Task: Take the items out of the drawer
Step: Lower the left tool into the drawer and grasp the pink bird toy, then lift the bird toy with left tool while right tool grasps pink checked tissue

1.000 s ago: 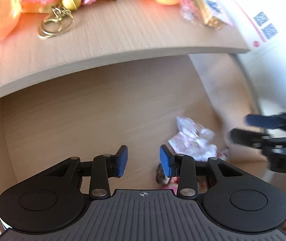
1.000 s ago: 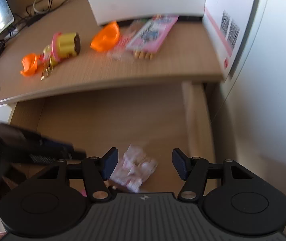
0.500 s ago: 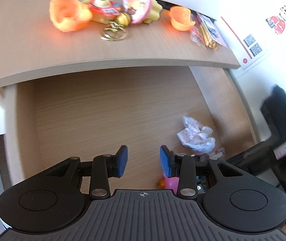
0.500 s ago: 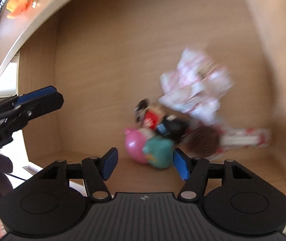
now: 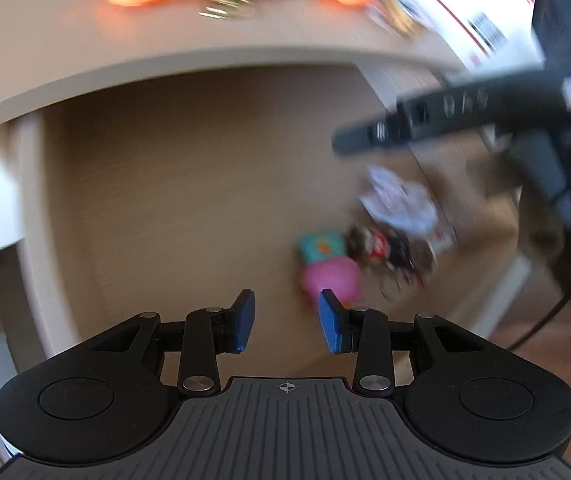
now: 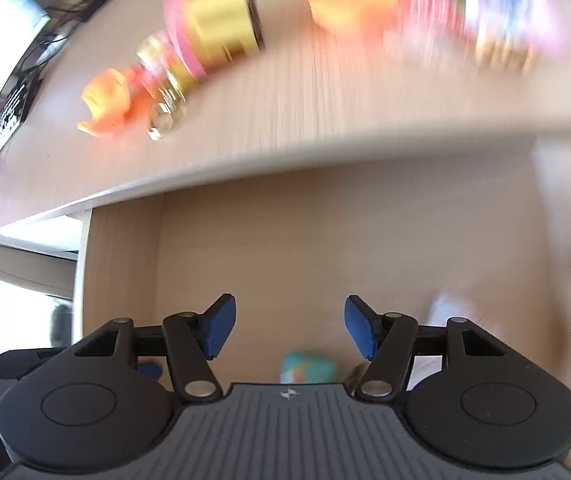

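An open wooden drawer (image 5: 173, 208) holds a small heap near its front right corner: a pink and teal toy (image 5: 327, 264), a dark red and black toy (image 5: 389, 248) and a crumpled white wrapper (image 5: 399, 198). My left gripper (image 5: 285, 322) stands open over the drawer floor, its right pad just in front of the pink toy, nothing between the fingers. My right gripper (image 6: 288, 330) is open and empty above the drawer (image 6: 325, 248); the teal toy (image 6: 307, 368) peeks out below it. In the left wrist view the right gripper (image 5: 369, 136) shows as a blurred black shape above the wrapper.
On the desktop (image 6: 285, 92) above the drawer lie orange shells (image 6: 105, 100), a gold and pink toy (image 6: 213, 36), a keyring and snack packets (image 6: 509, 20). A white box with QR codes (image 5: 481, 28) stands at the right. A cable hangs near the drawer's right side.
Both views are blurred from motion. My right gripper has tilted up from the toy heap to face the desk edge. My left gripper has drawn back, bringing the pink toy into view.
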`<action>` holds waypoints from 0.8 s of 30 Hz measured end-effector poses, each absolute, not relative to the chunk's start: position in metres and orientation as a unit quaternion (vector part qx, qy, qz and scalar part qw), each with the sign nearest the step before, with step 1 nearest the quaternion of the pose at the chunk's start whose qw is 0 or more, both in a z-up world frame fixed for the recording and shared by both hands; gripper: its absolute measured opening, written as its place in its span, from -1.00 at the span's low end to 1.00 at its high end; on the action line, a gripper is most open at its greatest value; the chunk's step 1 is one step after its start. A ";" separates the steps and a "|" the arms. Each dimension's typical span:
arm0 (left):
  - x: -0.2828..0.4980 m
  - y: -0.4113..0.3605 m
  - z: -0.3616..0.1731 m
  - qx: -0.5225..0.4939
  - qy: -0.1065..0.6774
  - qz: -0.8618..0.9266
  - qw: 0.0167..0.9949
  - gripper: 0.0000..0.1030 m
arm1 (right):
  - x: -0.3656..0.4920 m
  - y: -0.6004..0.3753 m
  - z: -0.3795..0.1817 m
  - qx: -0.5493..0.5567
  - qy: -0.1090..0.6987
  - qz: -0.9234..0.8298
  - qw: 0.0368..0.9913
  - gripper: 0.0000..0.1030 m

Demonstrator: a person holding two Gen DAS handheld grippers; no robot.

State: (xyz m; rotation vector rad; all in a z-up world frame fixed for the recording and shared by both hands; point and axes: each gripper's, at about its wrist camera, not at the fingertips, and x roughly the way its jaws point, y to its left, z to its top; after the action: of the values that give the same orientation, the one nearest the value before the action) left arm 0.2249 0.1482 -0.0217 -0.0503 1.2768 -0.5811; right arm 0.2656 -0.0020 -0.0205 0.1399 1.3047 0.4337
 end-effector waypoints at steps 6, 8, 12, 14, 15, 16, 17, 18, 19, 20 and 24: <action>0.245 0.111 -0.042 -0.018 0.625 -0.265 0.734 -0.25 | 0.231 -0.019 0.013 -0.030 0.523 0.163 0.836 0.19; 0.248 0.102 -0.052 -0.013 0.641 -0.255 0.724 -0.25 | 0.232 -0.032 0.016 -0.021 0.511 0.149 0.846 0.19; 0.253 0.090 -0.071 -0.043 0.671 -0.246 0.698 -0.03 | 0.216 -0.069 0.020 -0.027 0.482 0.131 0.866 0.19; 0.256 0.083 -0.077 -0.048 0.678 -0.248 0.690 -0.01 | 0.212 -0.081 0.023 -0.048 0.477 0.127 0.869 0.19; 0.257 0.079 -0.079 -0.046 0.679 -0.245 0.690 -0.02 | 0.210 -0.082 0.025 -0.054 0.475 0.126 0.869 0.19; 0.258 0.074 -0.080 -0.041 0.678 -0.239 0.694 -0.10 | 0.208 -0.082 0.027 -0.058 0.476 0.126 0.869 0.19; 0.259 0.072 -0.080 -0.035 0.675 -0.231 0.700 -0.10 | 0.208 -0.086 0.026 -0.060 0.476 0.125 0.868 0.19; 0.260 0.069 -0.081 -0.034 0.672 -0.226 0.704 -0.09 | 0.208 -0.086 0.026 -0.061 0.477 0.122 0.868 0.19; 0.261 0.067 -0.082 -0.038 0.668 -0.227 0.707 -0.11 | 0.208 -0.084 0.022 -0.061 0.477 0.122 0.869 0.19; 0.261 0.067 -0.081 -0.038 0.665 -0.228 0.710 -0.11 | 0.208 -0.086 0.023 -0.063 0.476 0.122 0.869 0.19; 0.258 0.070 -0.077 -0.042 0.657 -0.232 0.716 -0.18 | 0.212 -0.088 0.025 -0.072 0.457 0.106 0.880 0.20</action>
State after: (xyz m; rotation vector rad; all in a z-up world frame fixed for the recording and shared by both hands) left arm 0.2582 0.0696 -0.0772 -0.0936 1.4551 -0.5144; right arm 0.2119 -0.0876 0.0247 -0.1496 0.9517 0.2204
